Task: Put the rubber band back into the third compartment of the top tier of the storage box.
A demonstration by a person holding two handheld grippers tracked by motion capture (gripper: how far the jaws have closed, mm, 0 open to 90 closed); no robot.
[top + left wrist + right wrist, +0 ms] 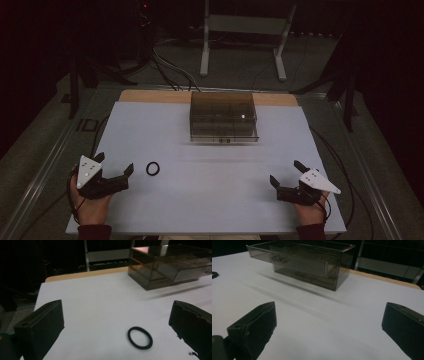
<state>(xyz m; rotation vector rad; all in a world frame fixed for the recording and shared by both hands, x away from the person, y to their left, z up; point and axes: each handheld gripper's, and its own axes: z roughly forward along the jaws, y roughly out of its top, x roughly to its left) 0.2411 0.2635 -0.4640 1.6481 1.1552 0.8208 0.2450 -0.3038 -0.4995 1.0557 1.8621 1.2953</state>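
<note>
Ring (140,337) flat on table (210,200), between left gripper (116,172) jaws, untouched. Judged light, thin, likely rubbery; best pinched across rim. Both grippers wide open, empty; right gripper (286,176) well apart.

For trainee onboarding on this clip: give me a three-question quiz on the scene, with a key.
1. True or false: the black ring lies flat on the white table, touching neither gripper.
2. Which gripper is nearer the ring: A) left gripper B) right gripper?
3. How do the jaws of both grippers stand, and what do they hold?

Key:
1. True.
2. A.
3. Spread open, holding nothing; the smoky clear drawer box sits untouched at the table's far side.
</note>
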